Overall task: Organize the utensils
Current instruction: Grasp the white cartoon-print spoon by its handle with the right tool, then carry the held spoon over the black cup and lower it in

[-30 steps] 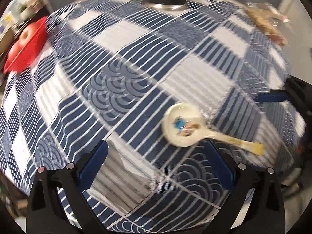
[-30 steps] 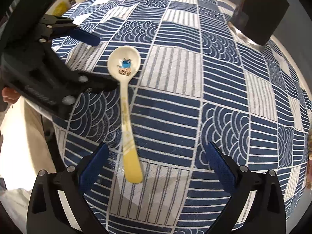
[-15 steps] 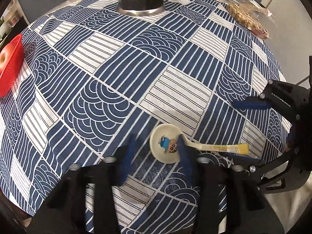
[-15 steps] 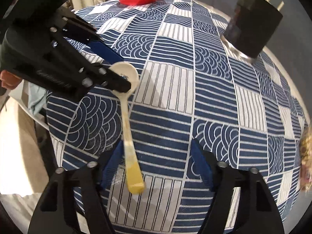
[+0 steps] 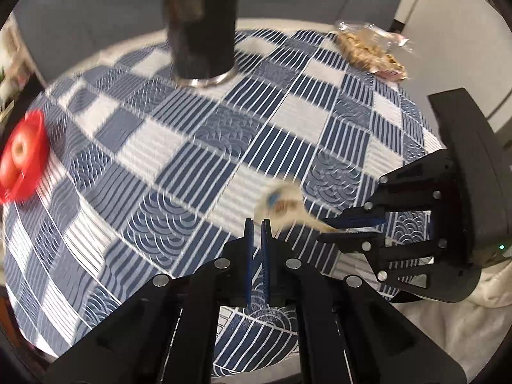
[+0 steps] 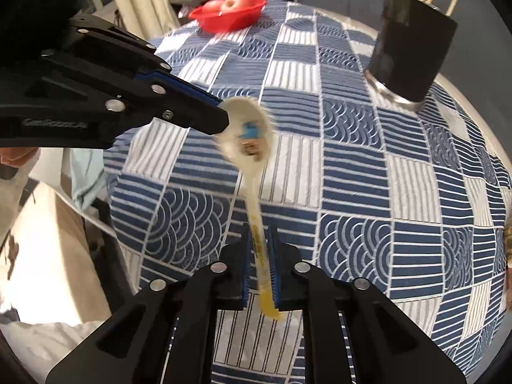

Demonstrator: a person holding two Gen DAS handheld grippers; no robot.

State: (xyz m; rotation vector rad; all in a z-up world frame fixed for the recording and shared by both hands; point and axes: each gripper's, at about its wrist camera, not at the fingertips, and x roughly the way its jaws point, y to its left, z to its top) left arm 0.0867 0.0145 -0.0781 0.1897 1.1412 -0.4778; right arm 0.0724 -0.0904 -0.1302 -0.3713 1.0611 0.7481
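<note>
A white ceramic spoon [image 6: 252, 140] with a cartoon print in its bowl and a yellow handle end hangs just above the blue-and-white checked tablecloth [image 6: 352, 166]. My right gripper [image 6: 260, 233] is shut on the handle near its yellow end. My left gripper [image 5: 256, 222] is shut too. In the right wrist view the left gripper [image 6: 222, 118] pinches the rim of the spoon's bowl with its tips. From the left wrist the spoon [image 5: 281, 203] looks blurred, just past my fingertips, with the right gripper [image 5: 326, 232] on its handle. A black utensil holder [image 5: 201, 28] with wooden sticks stands at the far side.
A red bowl [image 6: 228, 12] with fruit in it sits near the table's edge, and a clear snack bag [image 5: 371, 51] lies at the far right. The round table's rim [image 6: 464, 96] curves behind the black holder [image 6: 409, 48]. A person's hand [image 6: 12, 156] shows at the left.
Both grippers went from wide open to shut, the right on the spoon's handle and the left at its bowl. Both hands rose and the spoon came up off the cloth.
</note>
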